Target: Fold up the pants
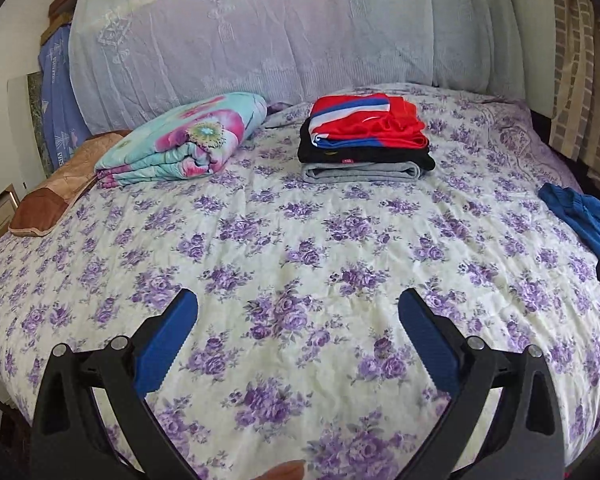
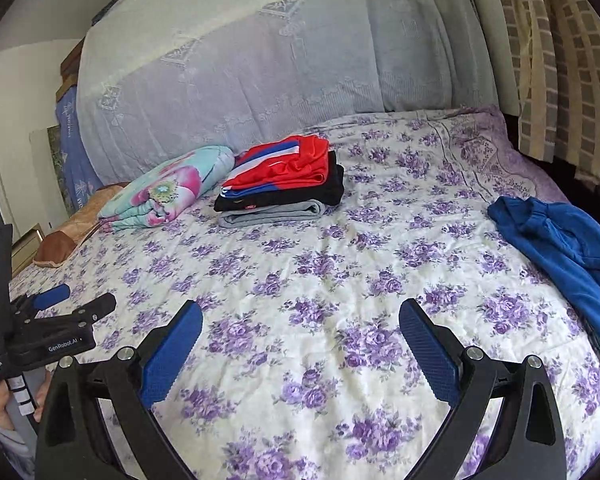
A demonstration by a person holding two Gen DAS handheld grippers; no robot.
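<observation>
1. Blue pants [image 2: 568,256] lie crumpled at the frame's right edge — well apart from your right gripper [image 2: 300,344], whose fingers stand spread, holding nothing.
2. Your left gripper [image 1: 298,334] is likewise spread over bare bedspread [image 1: 300,240].
3. Folded clothes [image 1: 364,140] sit stacked upper centre.

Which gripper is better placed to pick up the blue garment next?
Right, probably. The blue garment lies crumpled at the bed's right edge, large and close in the right wrist view, only at the far margin of the left. Both the right gripper and left gripper are open and empty.
</observation>
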